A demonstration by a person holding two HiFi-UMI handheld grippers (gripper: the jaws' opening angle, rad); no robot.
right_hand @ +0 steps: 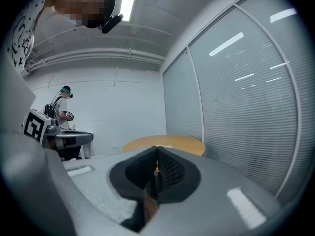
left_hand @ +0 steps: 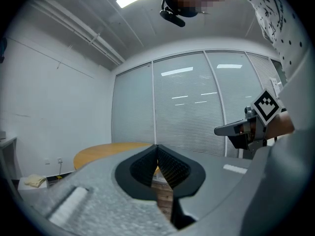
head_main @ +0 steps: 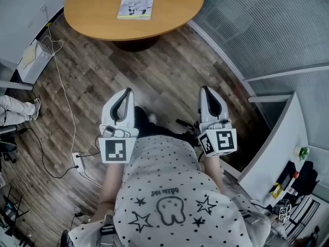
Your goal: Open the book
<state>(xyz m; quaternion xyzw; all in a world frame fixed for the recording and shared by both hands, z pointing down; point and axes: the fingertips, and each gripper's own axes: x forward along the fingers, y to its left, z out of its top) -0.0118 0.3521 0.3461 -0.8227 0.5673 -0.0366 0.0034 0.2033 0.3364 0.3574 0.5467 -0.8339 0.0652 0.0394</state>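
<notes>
The left gripper (head_main: pixel 126 92) and right gripper (head_main: pixel 205 90) are side by side, well apart, both pointing toward the table (head_main: pixel 92 19) well ahead of them. The book (head_main: pixel 136 3) lies flat on the table, almost straight ahead of the left gripper. A glass wall (head_main: pixel 267 30) runs to the right of the right gripper. Left of the left gripper a cable (head_main: pixel 64 102) trails along the floor (head_main: pixel 164 71) to a power strip (head_main: pixel 77 161) behind it

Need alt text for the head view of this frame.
Seen from above, a person holds the left gripper and the right gripper side by side over a wood floor, both shut and empty. Ahead of them, untouched, a closed book lies on a round wooden table.
</notes>
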